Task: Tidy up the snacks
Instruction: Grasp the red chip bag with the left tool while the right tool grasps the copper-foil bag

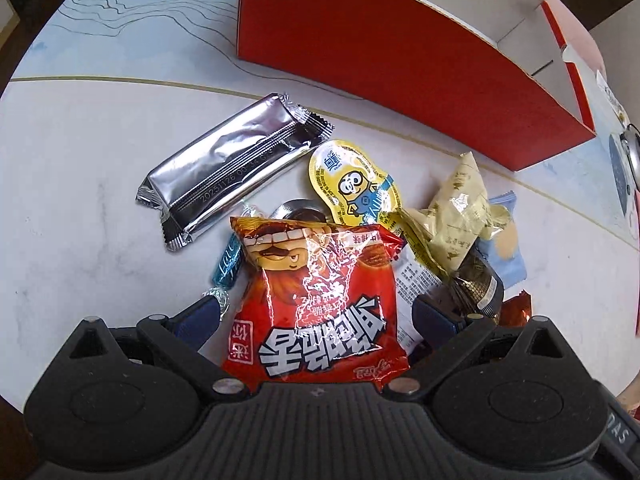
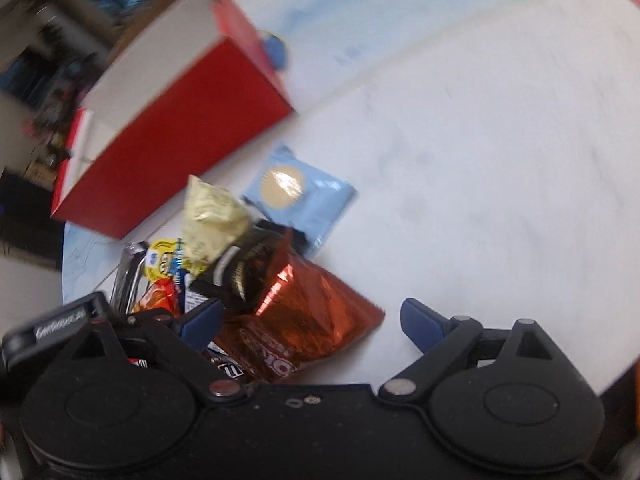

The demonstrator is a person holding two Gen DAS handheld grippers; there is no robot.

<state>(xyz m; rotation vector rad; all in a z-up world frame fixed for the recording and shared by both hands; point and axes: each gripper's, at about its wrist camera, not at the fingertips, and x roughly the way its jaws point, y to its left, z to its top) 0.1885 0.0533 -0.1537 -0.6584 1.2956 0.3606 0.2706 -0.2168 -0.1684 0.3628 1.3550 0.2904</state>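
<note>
A pile of snacks lies on the white table in front of a red box [image 1: 380,60]. My left gripper [image 1: 316,316] is open, its blue fingers on either side of a red snack bag [image 1: 320,304] with bold white lettering. Around it lie a silver foil bar [image 1: 232,168], a yellow Minion pouch [image 1: 352,184], a pale yellow wrapper [image 1: 460,216] and a teal candy [image 1: 228,264]. My right gripper [image 2: 312,320] is open above a shiny copper-red bag [image 2: 304,320]; the view is blurred. A light blue cookie packet [image 2: 300,196] lies beyond it.
The red box [image 2: 168,128] stands open-topped with a white inside, at the back of the pile. A dark packet [image 2: 244,264] sits under the pale yellow wrapper [image 2: 212,220]. Bare white table [image 2: 500,180] stretches to the right. Cluttered shelves show at far left.
</note>
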